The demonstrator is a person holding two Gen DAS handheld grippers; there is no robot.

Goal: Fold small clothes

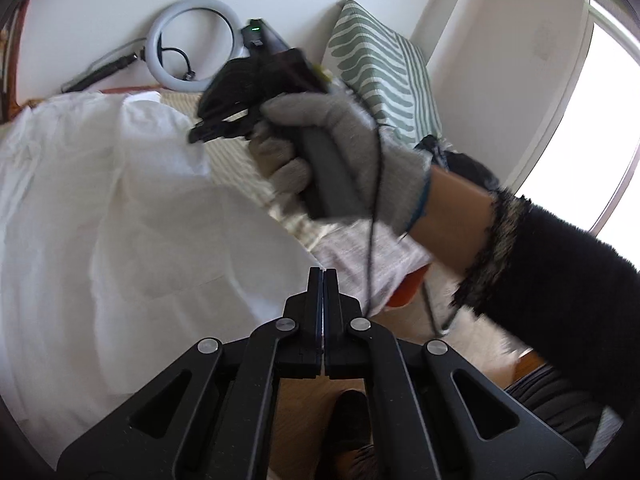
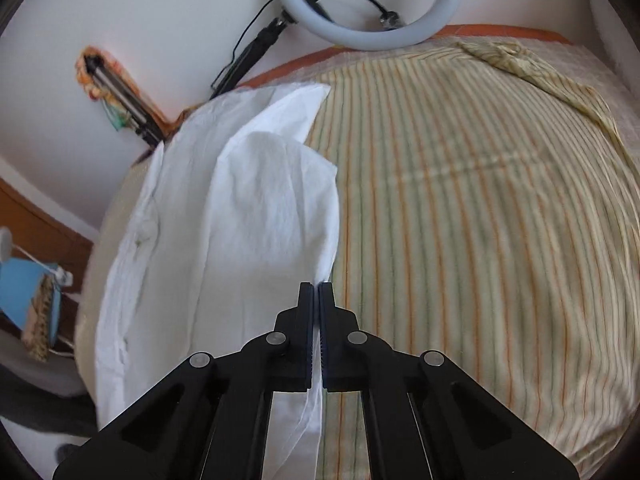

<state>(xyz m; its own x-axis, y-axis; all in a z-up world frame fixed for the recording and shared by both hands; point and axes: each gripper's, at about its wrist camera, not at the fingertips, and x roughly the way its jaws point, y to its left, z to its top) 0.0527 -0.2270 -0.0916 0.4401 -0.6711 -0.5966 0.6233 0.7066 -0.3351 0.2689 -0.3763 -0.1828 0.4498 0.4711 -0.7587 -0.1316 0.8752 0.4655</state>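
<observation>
Mid-fold on a striped bed [image 2: 460, 200], the right hand-held gripper [image 2: 319, 285] and left hand-held gripper [image 1: 324, 271] each pinch an edge of the white garment [image 2: 248, 216], which apparently next needs carrying across and laying flat.
</observation>
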